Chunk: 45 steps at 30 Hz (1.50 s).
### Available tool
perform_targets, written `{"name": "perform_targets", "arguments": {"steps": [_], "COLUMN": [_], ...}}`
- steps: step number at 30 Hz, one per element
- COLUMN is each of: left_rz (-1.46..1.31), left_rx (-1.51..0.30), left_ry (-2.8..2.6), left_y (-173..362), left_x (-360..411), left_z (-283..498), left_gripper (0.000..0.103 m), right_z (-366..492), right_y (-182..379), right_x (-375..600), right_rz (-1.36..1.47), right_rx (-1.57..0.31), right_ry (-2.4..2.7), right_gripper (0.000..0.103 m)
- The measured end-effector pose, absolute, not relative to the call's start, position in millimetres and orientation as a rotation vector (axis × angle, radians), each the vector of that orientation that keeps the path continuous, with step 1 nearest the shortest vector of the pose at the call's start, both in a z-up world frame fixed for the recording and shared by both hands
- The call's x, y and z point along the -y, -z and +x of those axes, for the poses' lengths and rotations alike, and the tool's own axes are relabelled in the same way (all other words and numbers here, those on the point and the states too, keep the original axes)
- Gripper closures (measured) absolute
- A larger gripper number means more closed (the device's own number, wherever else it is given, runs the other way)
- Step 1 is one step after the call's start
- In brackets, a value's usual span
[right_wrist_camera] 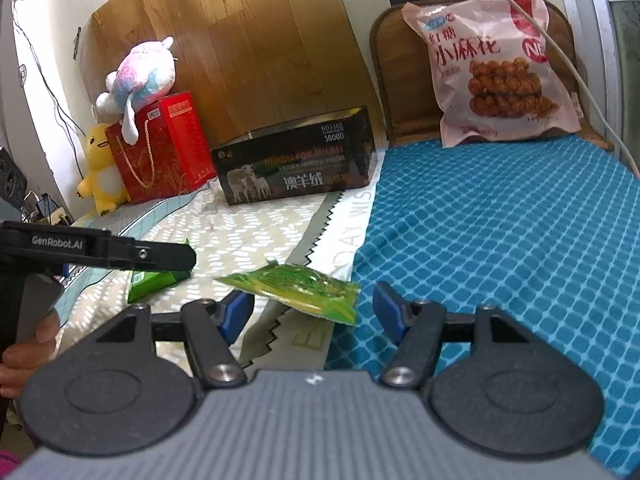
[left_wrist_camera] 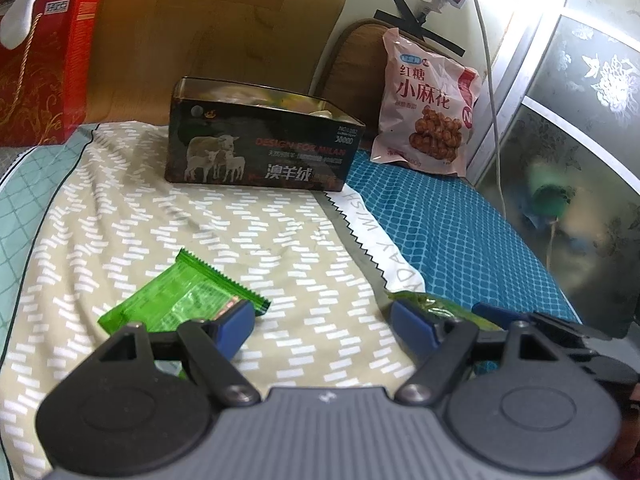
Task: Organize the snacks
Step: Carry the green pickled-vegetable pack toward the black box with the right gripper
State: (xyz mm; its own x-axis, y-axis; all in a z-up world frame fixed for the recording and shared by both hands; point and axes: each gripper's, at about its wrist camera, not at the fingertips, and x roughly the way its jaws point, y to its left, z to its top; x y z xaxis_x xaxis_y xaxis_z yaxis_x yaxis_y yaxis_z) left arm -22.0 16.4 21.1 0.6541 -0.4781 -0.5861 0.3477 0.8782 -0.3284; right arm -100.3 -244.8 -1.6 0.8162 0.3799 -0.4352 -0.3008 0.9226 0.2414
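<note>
A green snack packet [left_wrist_camera: 176, 300] lies flat on the patterned bed sheet, just ahead of my left gripper's left finger. My left gripper [left_wrist_camera: 322, 320] is open and empty. A second yellow-green packet [right_wrist_camera: 296, 290] lies on the sheet between and just ahead of the fingers of my right gripper [right_wrist_camera: 312, 312], which is open and empty. That packet also shows partly in the left wrist view [left_wrist_camera: 436, 306]. The first green packet appears in the right wrist view [right_wrist_camera: 156, 282] under the left gripper's body. A dark open box [left_wrist_camera: 260, 140] with sheep on it stands further back and holds some items.
A large pink snack bag [left_wrist_camera: 428, 104] leans on a brown cushion at the back right. A red gift bag [right_wrist_camera: 160, 148] with plush toys [right_wrist_camera: 136, 76] stands at the back left. A wooden board [right_wrist_camera: 240, 40] leans on the wall. A blue checked cloth [right_wrist_camera: 500, 240] covers the right side.
</note>
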Motion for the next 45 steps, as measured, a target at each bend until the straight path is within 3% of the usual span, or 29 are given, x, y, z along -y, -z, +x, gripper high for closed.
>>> {"name": "perform_targets", "arguments": {"steps": [16,22,26,28,31,35,45], "left_rz": [-0.302,-0.318,-0.29,-0.297,-0.323,-0.333,-0.34], "left_rx": [-0.888,-0.983,-0.982,-0.986,-0.992,-0.949,-0.798], "left_ry": [0.733,0.759,0.747,0.744,0.746,0.752,0.729], "left_y": [-21,-3,-1,0,1,-7,-50], "left_x": [25,46,50,48,45,42,13], "left_z": [4,16,19,22,24,21,34], "left_gripper": [0.034,0.049,0.068,0.069,0.072,0.076,0.076], "right_z": [-103,-103,-100,-99,-97,-90,-52], "right_y": [10,10,9,10,10,8,-30], "right_x": [242,252,254,248,234,230,212], "right_rz": [0.014,0.002,0.027,0.023,-0.028,-0.017,-0.055], "right_rx": [-0.588,-0.599,-0.615,-0.611,-0.588,-0.58,-0.424], "right_ry": [-0.424,-0.391,-0.442,-0.455,-0.441,-0.424,-0.413], "right_gripper": [0.03,0.03,0.027,0.028,0.042,0.079,0.082]}}
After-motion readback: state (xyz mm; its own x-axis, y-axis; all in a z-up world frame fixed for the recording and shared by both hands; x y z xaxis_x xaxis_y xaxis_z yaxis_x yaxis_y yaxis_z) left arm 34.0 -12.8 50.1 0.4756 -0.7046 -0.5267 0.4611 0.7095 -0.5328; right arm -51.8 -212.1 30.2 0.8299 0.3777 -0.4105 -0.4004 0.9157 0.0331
